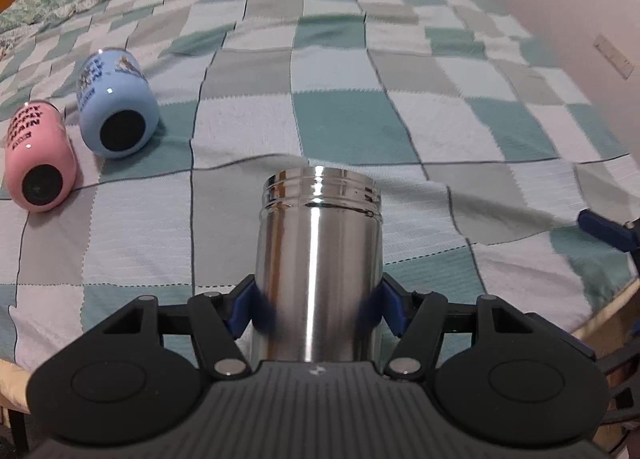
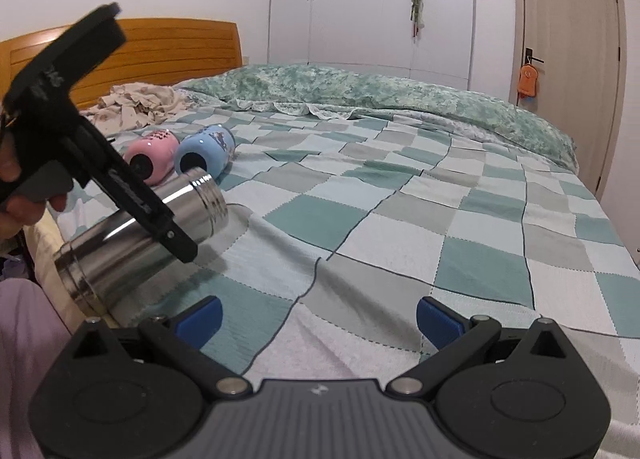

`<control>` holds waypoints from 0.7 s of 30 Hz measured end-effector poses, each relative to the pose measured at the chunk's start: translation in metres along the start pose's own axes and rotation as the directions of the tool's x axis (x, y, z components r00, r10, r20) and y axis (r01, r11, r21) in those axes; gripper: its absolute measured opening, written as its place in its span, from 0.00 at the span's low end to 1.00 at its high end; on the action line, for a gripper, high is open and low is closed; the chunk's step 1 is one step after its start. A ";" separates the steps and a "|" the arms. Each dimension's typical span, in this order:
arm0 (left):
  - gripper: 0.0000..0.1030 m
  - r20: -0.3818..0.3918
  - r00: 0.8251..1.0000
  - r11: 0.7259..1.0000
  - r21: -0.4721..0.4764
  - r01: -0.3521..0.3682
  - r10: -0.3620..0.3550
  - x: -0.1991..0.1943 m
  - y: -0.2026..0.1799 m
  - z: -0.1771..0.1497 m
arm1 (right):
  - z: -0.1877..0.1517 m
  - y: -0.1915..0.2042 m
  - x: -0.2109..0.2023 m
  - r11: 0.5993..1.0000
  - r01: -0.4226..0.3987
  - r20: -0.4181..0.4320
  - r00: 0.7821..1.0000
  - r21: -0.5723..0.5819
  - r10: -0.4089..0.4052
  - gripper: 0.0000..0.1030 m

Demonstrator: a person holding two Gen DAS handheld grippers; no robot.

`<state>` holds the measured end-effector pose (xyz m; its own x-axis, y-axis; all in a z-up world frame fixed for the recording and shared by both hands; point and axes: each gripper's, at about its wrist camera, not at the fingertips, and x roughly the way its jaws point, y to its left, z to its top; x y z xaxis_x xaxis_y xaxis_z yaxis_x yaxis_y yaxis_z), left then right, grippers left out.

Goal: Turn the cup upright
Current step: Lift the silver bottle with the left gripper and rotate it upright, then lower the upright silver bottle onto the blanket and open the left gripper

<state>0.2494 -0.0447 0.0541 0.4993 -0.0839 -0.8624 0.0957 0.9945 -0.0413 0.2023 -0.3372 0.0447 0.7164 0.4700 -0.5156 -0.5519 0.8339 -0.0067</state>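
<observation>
A shiny steel cup (image 1: 318, 259) with a threaded mouth lies tilted, held between the blue pads of my left gripper (image 1: 318, 309), which is shut on its body. In the right wrist view the steel cup (image 2: 120, 235) is lifted off the bed at a slant, mouth end pointing away, with the left gripper (image 2: 172, 235) clamped across it. My right gripper (image 2: 318, 319) is open and empty, low over the bedspread to the right of the cup.
A pink cup (image 1: 38, 163) and a blue cup (image 1: 116, 115) lie on their sides on the checked bedspread (image 1: 360, 119), also in the right wrist view (image 2: 152, 155) (image 2: 206, 153). A wooden headboard (image 2: 160, 51), green duvet (image 2: 360, 91), wardrobe and door stand beyond.
</observation>
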 end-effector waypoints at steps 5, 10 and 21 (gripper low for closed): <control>0.61 0.122 0.992 1.000 0.001 0.024 -0.024 -0.021 0.006 -0.014 | -0.005 0.007 -0.008 0.999 0.024 0.040 0.999 0.026 -0.025 1.00; 0.61 0.245 0.967 0.998 0.027 0.056 -0.061 -0.047 0.004 -0.025 | -0.009 0.013 -0.014 0.997 0.059 0.083 0.995 0.051 -0.063 1.00; 0.61 0.463 0.884 0.998 0.029 0.063 -0.069 -0.068 -0.003 -0.012 | -0.006 0.017 -0.015 0.983 0.135 0.179 0.971 0.127 -0.157 1.00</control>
<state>0.2048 -0.0410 0.1064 0.8334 -0.1715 -0.5254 0.1521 0.9851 -0.0803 0.1798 -0.3315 0.0472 0.8587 0.3778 -0.3462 -0.3913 0.9197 0.0329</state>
